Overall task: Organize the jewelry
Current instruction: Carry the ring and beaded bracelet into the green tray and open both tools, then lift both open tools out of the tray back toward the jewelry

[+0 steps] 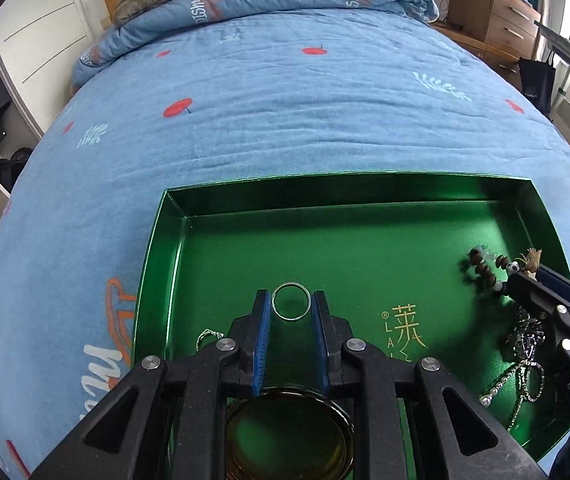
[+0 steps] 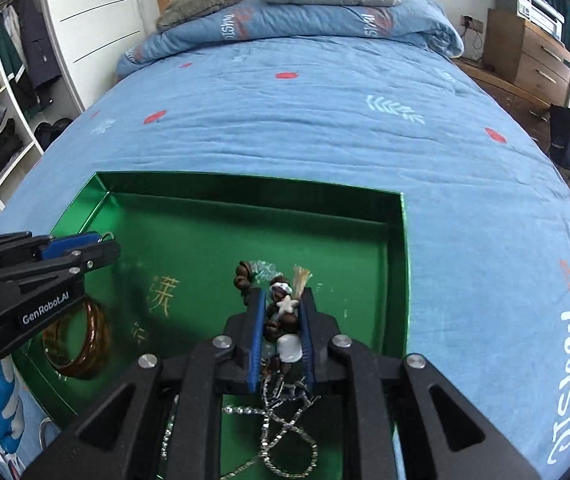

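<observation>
Inside one green tray (image 1: 157,248), left gripper (image 1: 291,312) brackets one ring (image 1: 291,301); right gripper (image 2: 283,312) clamps one beaded bracelet (image 2: 281,316).

Blue quilted bed (image 1: 285,128) carries a green tray (image 1: 157,264), folded duvet (image 1: 269,0) behind

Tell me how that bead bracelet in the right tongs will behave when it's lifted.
The bead bracelet is probably floppy: its strung beads bunch unevenly between the right tongs, and loose ends hang past the tips. It looks light, being small wooden-looking beads. The tassel and beads may swing or snag the silver chain lying just below.
</observation>
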The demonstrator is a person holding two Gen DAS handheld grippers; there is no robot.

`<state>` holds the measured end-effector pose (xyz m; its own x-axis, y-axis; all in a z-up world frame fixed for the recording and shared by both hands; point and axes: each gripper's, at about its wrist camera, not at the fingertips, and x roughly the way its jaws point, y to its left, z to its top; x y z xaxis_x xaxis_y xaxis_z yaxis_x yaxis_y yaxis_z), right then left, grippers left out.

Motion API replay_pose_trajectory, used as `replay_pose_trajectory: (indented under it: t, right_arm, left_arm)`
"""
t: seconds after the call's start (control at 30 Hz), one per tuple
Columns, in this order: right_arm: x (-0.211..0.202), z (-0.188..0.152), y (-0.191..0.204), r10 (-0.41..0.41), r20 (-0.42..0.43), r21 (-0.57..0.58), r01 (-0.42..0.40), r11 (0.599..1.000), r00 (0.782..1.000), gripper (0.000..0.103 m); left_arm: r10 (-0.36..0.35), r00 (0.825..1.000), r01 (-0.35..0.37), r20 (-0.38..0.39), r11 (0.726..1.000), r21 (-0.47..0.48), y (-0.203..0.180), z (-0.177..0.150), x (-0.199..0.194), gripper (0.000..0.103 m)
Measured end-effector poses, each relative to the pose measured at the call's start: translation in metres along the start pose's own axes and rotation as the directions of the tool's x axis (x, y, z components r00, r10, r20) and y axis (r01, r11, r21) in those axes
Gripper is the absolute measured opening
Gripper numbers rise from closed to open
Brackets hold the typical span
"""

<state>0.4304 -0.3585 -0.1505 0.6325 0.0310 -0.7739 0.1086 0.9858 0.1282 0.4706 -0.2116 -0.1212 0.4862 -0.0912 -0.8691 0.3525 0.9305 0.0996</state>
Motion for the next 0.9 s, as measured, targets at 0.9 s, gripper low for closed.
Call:
replay_pose_trajectory:
  t: [0.9]
  right_arm:
    - [-0.221,-0.071,0.022,0.046,0.26,-0.027,-0.041,0.999,0.965,0.036]
  left_arm:
    - [0.01,0.971,0.014,0.238,0.995,-0.098,0.058,-0.095,-0.198,0.057]
